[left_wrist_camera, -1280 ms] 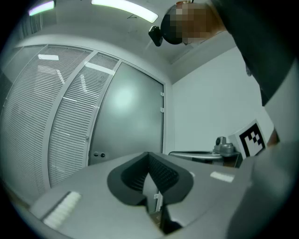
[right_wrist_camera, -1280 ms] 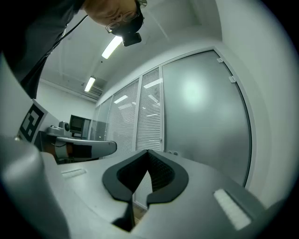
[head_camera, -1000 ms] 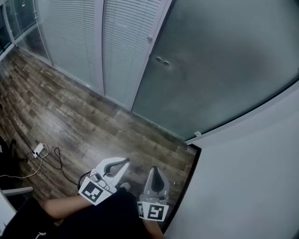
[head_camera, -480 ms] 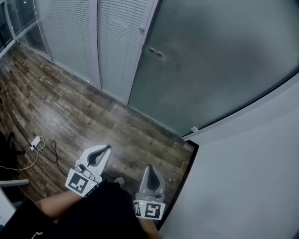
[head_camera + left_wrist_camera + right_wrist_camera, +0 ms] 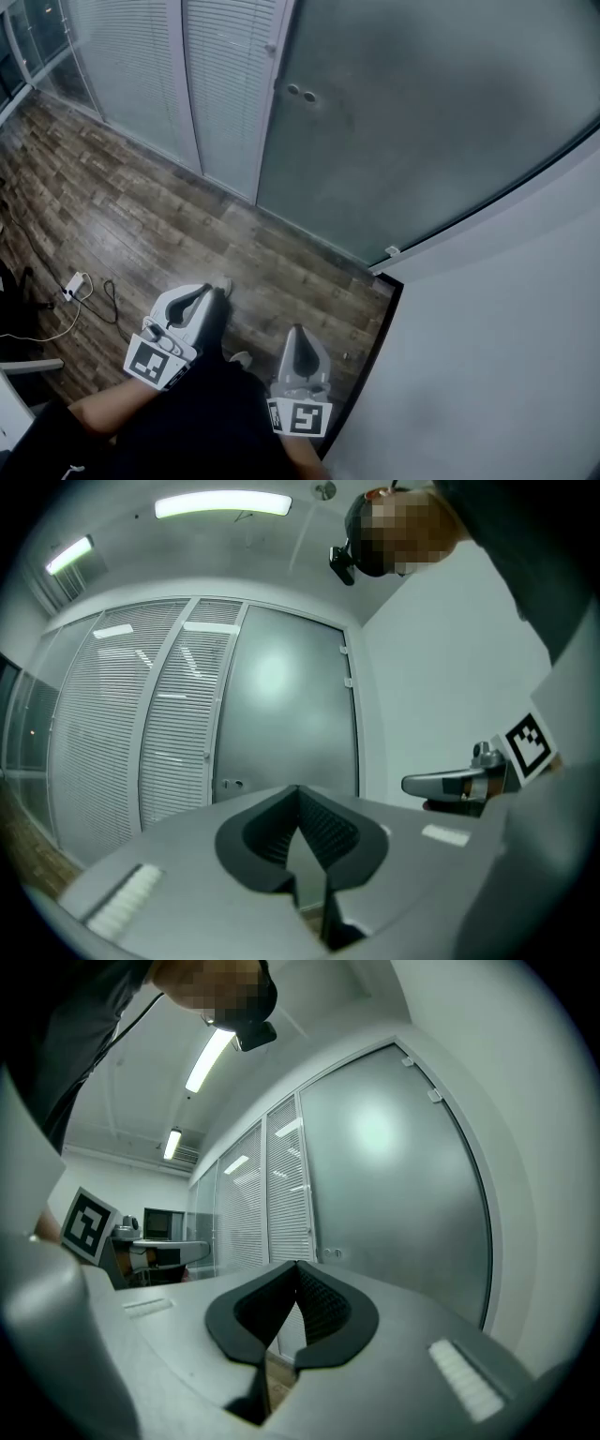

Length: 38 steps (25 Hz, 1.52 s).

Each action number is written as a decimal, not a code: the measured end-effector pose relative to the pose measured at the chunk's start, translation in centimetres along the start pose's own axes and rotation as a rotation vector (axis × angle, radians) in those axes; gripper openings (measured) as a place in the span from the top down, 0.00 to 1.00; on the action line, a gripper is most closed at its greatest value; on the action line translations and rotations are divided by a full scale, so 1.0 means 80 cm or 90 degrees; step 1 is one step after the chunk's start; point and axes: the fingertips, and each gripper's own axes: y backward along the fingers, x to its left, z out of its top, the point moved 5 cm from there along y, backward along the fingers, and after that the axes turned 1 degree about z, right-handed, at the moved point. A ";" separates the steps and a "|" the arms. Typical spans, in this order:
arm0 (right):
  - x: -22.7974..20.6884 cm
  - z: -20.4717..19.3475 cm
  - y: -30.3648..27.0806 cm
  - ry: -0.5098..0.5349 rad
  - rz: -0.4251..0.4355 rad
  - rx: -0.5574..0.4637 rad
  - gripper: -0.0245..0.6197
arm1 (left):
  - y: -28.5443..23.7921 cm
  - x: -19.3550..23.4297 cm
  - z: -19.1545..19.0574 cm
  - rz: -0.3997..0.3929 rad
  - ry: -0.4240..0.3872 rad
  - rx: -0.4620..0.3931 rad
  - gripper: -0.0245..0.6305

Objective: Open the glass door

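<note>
- Head view: frosted glass door (image 5: 422, 122) stands ahead and looks shut, its edge against the blinds (image 5: 225, 84) on the left.
- Two small round fittings (image 5: 300, 94) sit near the door's left edge; too small to tell lock from knob.
- Left gripper (image 5: 217, 289) and right gripper (image 5: 298, 330) are low over the wood floor (image 5: 141, 216), close to the person's body and well apart from the door.
- Left gripper view: jaw tips meet, nothing between them, so it is closed and empty; the door (image 5: 281, 724) is straight ahead.
- Right gripper view: jaw tips are together with nothing held; the door (image 5: 394, 1185) fills the frame ahead and to the right.
- Step, as I judge it: approach only, no contact with the door yet.
- Next move likely calls for stepping in and raising one gripper to the fittings' side of the door.
- If there is a knob to catch there, the jaws need to part first; otherwise closed tips can push the glass near that edge.
- Small brackets on the door's right edge look like hinges, so the free edge is probably the left one.
</note>
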 end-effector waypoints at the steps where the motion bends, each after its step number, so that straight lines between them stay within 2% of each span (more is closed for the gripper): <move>1: -0.003 0.001 -0.002 0.002 -0.004 -0.001 0.96 | -0.004 -0.003 -0.004 -0.007 0.000 0.008 0.96; 4: -0.008 0.004 -0.006 0.019 -0.016 -0.003 0.96 | -0.015 -0.010 -0.016 -0.027 0.001 0.024 0.97; 12: -0.040 0.007 -0.060 0.028 -0.033 0.020 0.96 | -0.087 0.009 -0.017 -0.082 0.018 0.001 0.97; 18: -0.055 0.021 -0.125 0.026 -0.031 0.031 0.96 | -0.141 0.053 -0.019 -0.077 0.019 0.005 0.96; 23: -0.066 0.036 -0.188 0.043 -0.029 0.039 0.96 | -0.184 0.097 -0.013 -0.071 0.043 0.002 0.97; 28: -0.059 0.045 -0.241 0.059 -0.016 0.046 0.96 | -0.216 0.135 -0.003 -0.079 0.051 -0.001 0.97; 38: -0.045 0.059 -0.361 0.061 -0.026 0.039 0.96 | -0.281 0.221 0.014 -0.108 0.062 -0.012 0.96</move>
